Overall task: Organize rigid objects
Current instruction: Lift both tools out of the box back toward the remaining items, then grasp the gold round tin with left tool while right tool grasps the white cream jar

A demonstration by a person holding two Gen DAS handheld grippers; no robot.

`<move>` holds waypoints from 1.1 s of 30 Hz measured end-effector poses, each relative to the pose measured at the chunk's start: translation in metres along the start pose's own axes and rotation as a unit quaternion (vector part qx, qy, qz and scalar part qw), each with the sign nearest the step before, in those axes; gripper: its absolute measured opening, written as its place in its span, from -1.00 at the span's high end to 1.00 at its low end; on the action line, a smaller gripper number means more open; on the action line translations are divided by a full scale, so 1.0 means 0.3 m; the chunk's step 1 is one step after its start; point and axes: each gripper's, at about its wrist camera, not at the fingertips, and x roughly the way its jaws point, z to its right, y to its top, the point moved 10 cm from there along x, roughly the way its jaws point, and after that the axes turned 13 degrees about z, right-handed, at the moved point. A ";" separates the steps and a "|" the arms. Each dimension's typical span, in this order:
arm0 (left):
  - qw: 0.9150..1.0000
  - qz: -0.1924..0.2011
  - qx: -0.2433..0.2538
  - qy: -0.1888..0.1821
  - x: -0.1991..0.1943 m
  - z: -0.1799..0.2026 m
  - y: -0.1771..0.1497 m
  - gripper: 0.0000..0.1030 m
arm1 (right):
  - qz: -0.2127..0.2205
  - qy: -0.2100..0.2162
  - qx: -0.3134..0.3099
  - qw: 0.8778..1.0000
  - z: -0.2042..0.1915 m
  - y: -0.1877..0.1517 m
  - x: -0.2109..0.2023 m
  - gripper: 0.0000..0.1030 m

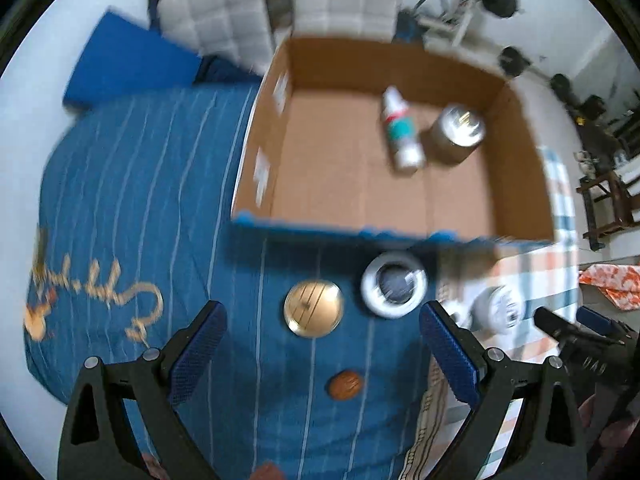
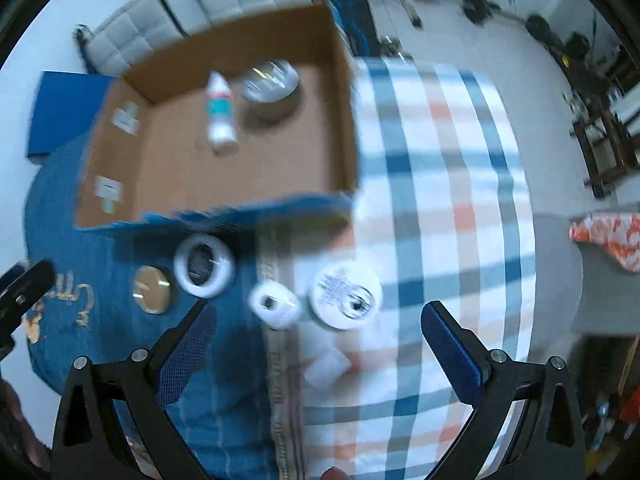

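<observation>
**Both Grippers Hung Open Above the Bed, Jars Ahead and Box Beyond**

The left gripper (image 1: 323, 354) was held above a blue striped bedspread (image 1: 132, 184), looking steeply down, its blue-padded fingers (image 1: 200, 348) spread wide with nothing between them. Closest under it lay a small brown disc (image 1: 346, 385). Just ahead, between the fingertips, sat a gold-lidded jar (image 1: 314, 308), and beside it on the right a white ring-shaped container with a dark centre (image 1: 394, 284). Both frames were blurred, so finer detail could not be read.

The right gripper (image 2: 318, 344) hung in the same downward-looking attitude, over the seam where the blue bedspread met a plaid blanket (image 2: 452, 184) of white, blue and orange. Its fingers (image 2: 452, 348) also stood far apart and gripped nothing. A pale square item (image 2: 326, 366), too smeared to name, lay between them. A little farther on stood a small white jar (image 2: 275, 305) and, just beside it, a larger white round tub (image 2: 346, 294) with printing on its lid. The tip of the left gripper showed at the left edge of the right wrist view.

Beyond these things stood an open cardboard box (image 1: 276, 152) with a blue near edge. Inside, towards its far corner, a white spray bottle with a teal label (image 1: 400, 130) lay on its side, next to an upright jar with a silver lid (image 1: 458, 130).

Farthest off were quilted white cushions (image 1: 224, 20) and exercise equipment (image 1: 472, 0) on a pale floor.
</observation>
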 end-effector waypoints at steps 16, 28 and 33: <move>0.986 -0.162 -0.023 0.035 0.506 -0.071 -0.284 -0.79 | -0.106 -0.011 0.059 0.992 0.095 -0.184 0.426 -0.98; 0.988 -0.150 -0.025 0.021 0.479 -0.033 -0.367 -0.22 | -0.138 -0.011 0.042 0.989 0.110 -0.269 0.432 -0.39; 0.986 -0.161 -0.034 0.014 0.472 -0.021 -0.480 -0.30 | -0.150 -0.011 0.039 0.988 0.148 -0.368 0.421 -0.41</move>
